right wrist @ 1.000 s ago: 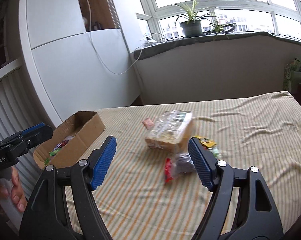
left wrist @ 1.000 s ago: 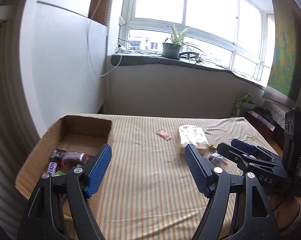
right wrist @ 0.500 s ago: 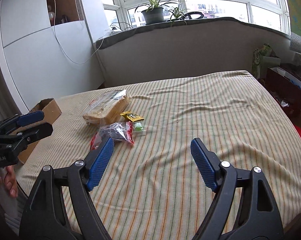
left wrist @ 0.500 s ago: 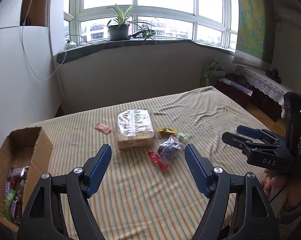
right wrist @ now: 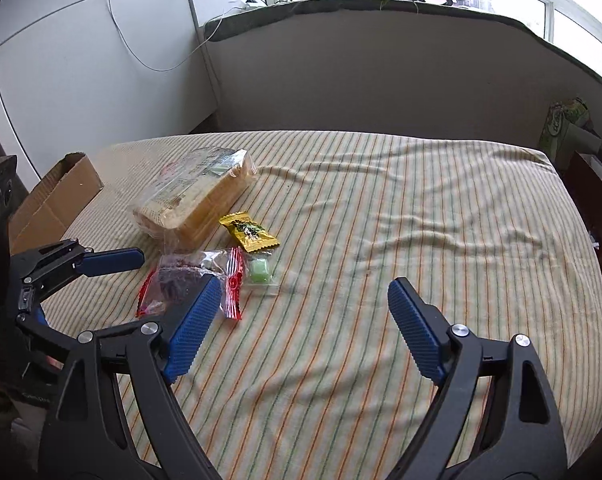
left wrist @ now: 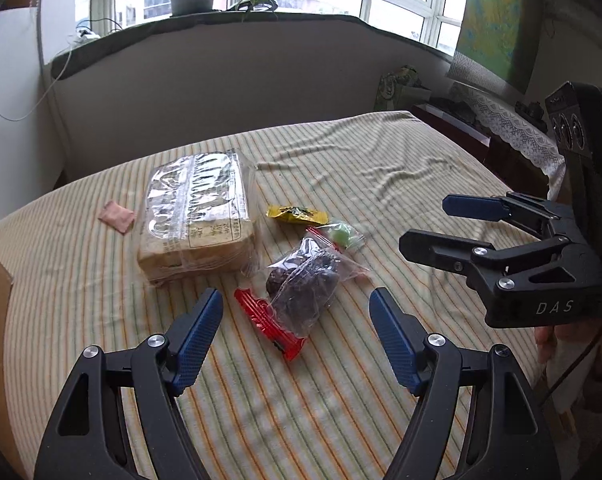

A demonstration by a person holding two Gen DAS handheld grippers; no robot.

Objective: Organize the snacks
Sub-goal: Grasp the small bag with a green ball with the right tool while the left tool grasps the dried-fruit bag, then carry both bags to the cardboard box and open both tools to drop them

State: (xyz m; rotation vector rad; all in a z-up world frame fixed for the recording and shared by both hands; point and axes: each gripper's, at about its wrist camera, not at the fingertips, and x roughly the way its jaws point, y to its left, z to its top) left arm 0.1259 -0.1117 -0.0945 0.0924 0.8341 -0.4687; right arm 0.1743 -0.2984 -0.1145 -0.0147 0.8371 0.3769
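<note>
The left gripper point(left wrist: 295, 338) hangs over the striped bed point(left wrist: 341, 400), its fingers point(left wrist: 197, 336) wide apart and holding nothing. Just beyond them lies a clear bag of dark snacks point(left wrist: 303, 284) with red ends, its long axis slanting from near left to far right. The right gripper point(right wrist: 297, 334) is also empty, and its fingers point(right wrist: 415, 330) are opening over the bare sheet. Farther on lie a small green candy point(left wrist: 343, 234) and a yellow packet point(left wrist: 297, 214), side by side. Behind them a loaf of bread point(left wrist: 197, 212) points away toward the window wall. A pink packet point(left wrist: 117, 216) lies left of it. The cardboard box point(right wrist: 57, 200) stands at the left edge of the bed.
</note>
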